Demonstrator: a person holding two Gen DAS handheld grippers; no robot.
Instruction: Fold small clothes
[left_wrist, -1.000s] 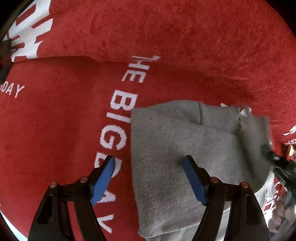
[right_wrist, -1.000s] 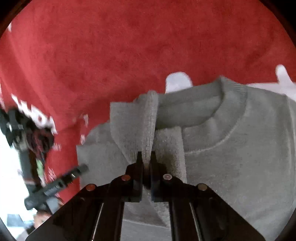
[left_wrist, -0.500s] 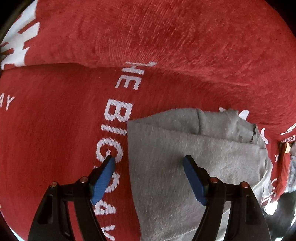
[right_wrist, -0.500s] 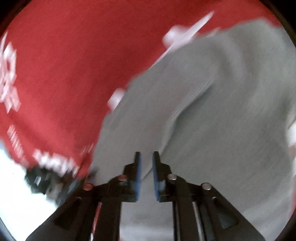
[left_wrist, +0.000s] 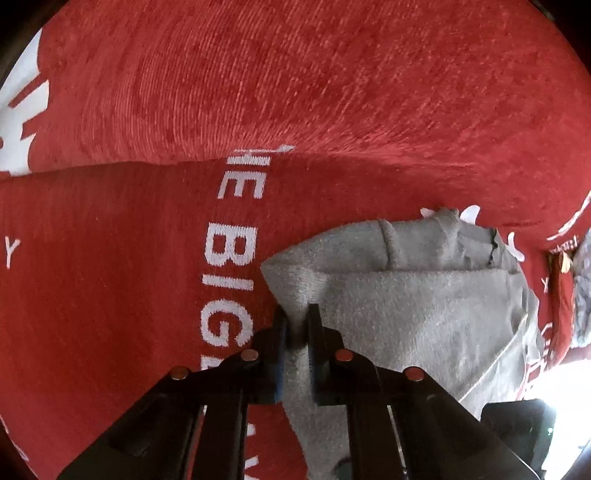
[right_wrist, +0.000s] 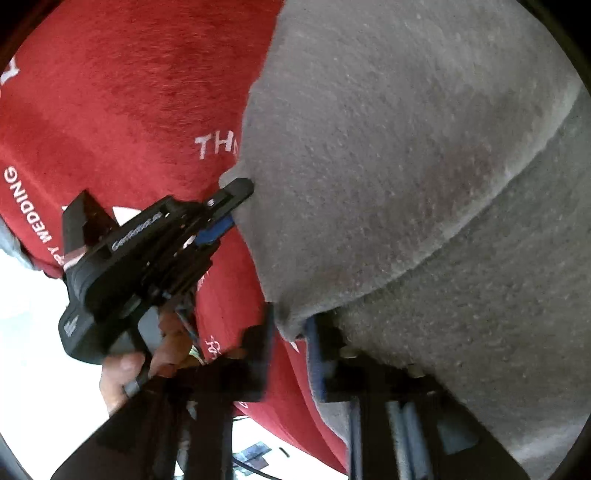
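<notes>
A small grey fleece garment (left_wrist: 424, 314) lies partly folded, layers overlapping, on red cloth with white lettering

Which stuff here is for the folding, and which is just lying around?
For the folding:
grey sweater
left gripper, shut on its edge
right gripper, shut on a corner

Just lying around:
red blanket with white words, underneath

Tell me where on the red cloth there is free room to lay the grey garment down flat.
The red cloth lies bare left of the grey garment, around the white letters, and beyond it toward the raised fold. It is crowded at the garment's left edge, where the left tool and the right tool both pinch the fabric.
</notes>
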